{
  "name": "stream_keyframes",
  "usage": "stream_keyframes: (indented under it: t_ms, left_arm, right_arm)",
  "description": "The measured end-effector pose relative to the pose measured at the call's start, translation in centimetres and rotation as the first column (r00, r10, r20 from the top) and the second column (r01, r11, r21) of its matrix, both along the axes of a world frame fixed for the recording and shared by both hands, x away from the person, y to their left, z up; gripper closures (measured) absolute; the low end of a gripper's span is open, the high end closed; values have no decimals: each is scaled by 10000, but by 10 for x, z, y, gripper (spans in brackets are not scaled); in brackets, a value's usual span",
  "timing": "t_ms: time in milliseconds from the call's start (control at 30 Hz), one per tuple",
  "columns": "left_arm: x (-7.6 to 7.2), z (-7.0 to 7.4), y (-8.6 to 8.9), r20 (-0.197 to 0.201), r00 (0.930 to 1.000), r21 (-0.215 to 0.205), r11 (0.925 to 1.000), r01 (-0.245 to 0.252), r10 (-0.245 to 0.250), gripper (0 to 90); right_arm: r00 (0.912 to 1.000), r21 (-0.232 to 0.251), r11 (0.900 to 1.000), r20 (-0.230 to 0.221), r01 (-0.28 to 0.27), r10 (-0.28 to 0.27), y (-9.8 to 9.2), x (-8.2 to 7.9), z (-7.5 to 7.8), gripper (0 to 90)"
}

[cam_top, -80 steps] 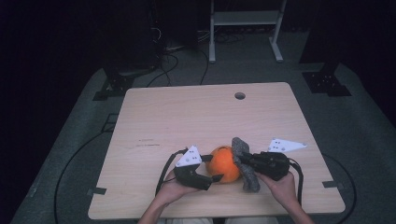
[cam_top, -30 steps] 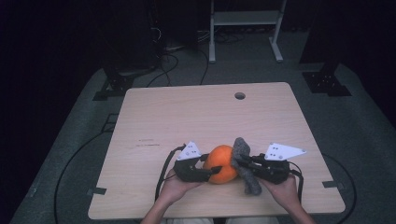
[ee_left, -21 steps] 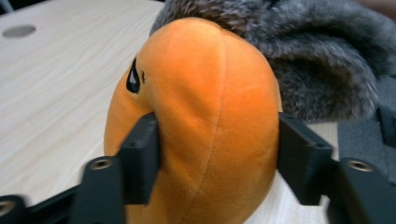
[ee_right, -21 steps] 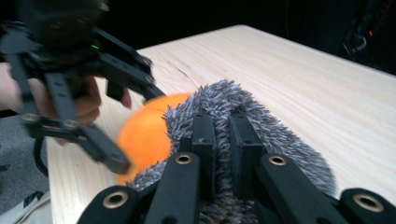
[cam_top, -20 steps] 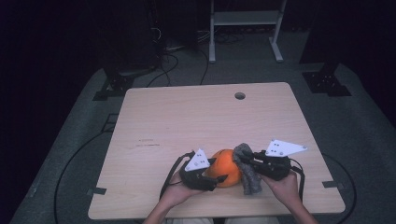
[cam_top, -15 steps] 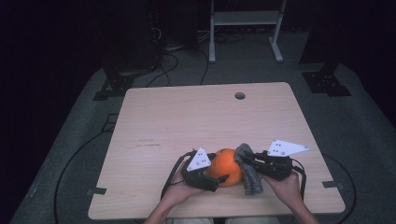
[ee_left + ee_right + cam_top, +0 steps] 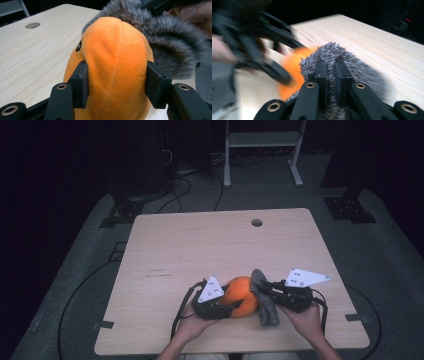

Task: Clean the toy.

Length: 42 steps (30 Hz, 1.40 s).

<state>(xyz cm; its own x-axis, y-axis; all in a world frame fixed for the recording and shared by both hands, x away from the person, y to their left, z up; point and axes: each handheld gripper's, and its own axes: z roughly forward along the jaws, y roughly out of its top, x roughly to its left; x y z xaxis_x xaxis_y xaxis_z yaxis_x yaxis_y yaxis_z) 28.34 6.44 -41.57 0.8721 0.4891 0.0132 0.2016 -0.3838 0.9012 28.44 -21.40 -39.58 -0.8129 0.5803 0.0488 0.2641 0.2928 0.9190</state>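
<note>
An orange plush toy with a grey furry part sits near the table's front edge. My left gripper comes in from the left. Its jaws have just been closing and now squeeze the orange body from both sides, so my left gripper is shut on it. From the right, my right gripper holds the grey fur. In the right gripper view, my right gripper is shut tight on that fur, with the orange body blurred behind it.
The wooden table has a round cable hole near its far edge. Cables and a white metal stand are on the dark floor beyond it. A person's hands hold both grippers at the near edge.
My left gripper has shifted a little right and tilted, from the plush's left side to its near-left side. The right gripper and the fur have barely moved.
</note>
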Motion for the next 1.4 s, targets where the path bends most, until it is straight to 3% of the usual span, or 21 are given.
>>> stream_keyframes:
  t_ms: [67, 133, 200, 233, 367, 433, 500, 567, 600, 633, 733, 833, 867, 900, 933, 1000, 1067, 1100, 1133, 1200, 1400]
  left_arm:
    - [0, -1, 1, 18, 10000, 54, 10000, -27, 27, 442]
    - [0, -2, -2, 60, 10000, 129, 9999, 28, -29, 442]
    - [-4, -3, -7, 255, 9996, 383, 9992, 144, -154, 444]
    - [-10, -5, -13, 511, 9980, 729, 9968, 329, -366, 445]
    - [-18, -9, -19, 854, 9941, 1129, 9920, 571, -669, 447]
    - [-20, -10, -20, 1039, 9908, 1364, 9880, 721, -867, 443]
    - [-19, -10, -20, 973, 9915, 1292, 9889, 730, -859, 431]
    - [-16, -11, -19, 769, 9949, 1067, 9927, 571, -655, 345]
    - [-16, -11, -19, 769, 9949, 1067, 9927, 571, -655, 281]
    - [-10, -11, -19, 422, 9986, 927, 9953, 291, -331, 211]
    - [-8, -13, -20, 386, 9988, 857, 9960, 263, -297, 187]
    - [-13, -14, -22, 661, 9950, 1153, 9911, 668, -747, 261]
    - [-16, -14, -24, 881, 9915, 1396, 9867, 830, -958, 296]
    - [-23, -15, -28, 1333, 9826, 1952, 9755, 1018, -1292, 326]
    - [-25, -15, -28, 1451, 9807, 2057, 9736, 993, -1307, 335]
    - [-25, -15, -27, 1471, 9807, 2051, 9739, 968, -1285, 344]
    - [-22, -15, -23, 1239, 9855, 1668, 9814, 947, -1161, 360]
    - [-17, -15, -18, 965, 9894, 1328, 9865, 956, -1089, 359]
    - [-17, -15, -18, 965, 9894, 1328, 9865, 956, -1089, 357]
    - [-12, -15, -11, 693, 9940, 886, 9930, 786, -849, 346]
    - [-1, -16, -1, 49, 9994, 87, 9994, 338, -339, 331]
  right_arm:
    - [10000, -42, 10000, -34, -43, 43, -2, 0, -3, 817]
    - [9986, -108, 9988, 207, -478, 480, 5, -8, 0, 818]
    - [9969, -170, 9975, 363, -688, 694, 11, -11, 3, 817]
    - [9919, -271, 9939, 653, -1069, 1085, 22, -16, 8, 817]
    - [9916, -475, 9925, 579, -1126, 1153, 29, -13, 11, 818]
    - [9959, -165, 9960, 174, -881, 884, 21, -4, 9, 818]
    - [9977, -45, 9978, 88, -668, 668, 15, -1, 7, 819]
    - [9991, 58, 9996, -321, -280, 282, 1, 6, 0, 818]
    - [9991, 58, 9996, -321, -280, 282, 1, 6, 0, 818]
    - [9987, 98, 9996, -433, -247, 251, -4, 6, -3, 818]
    - [9986, -19, 9992, -342, -397, 396, -3, 2, -1, 817]
    - [9951, -99, 9953, -251, -964, 961, 7, -5, 7, 818]
    - [9934, -336, 9928, -134, -1147, 1143, 13, -8, 10, 818]
    - [9899, -672, 9877, -33, -1413, 1414, 26, -12, 13, 818]
    - [9898, -721, 9871, -62, -1427, 1426, 29, -10, 13, 819]
    - [9908, -772, 9878, -108, -1351, 1347, 30, -8, 12, 819]
    - [9953, -258, 9957, -384, -895, 884, 18, 4, 6, 820]
    - [9969, -185, 9977, -445, -650, 642, 11, 8, 4, 820]
    - [9969, -185, 9977, -445, -650, 642, 11, 8, 4, 820]
    - [9958, 111, 9997, -892, -201, 210, -4, 13, -6, 820]
    - [9937, 475, 9985, -1075, -267, 317, -8, 9, -10, 820]
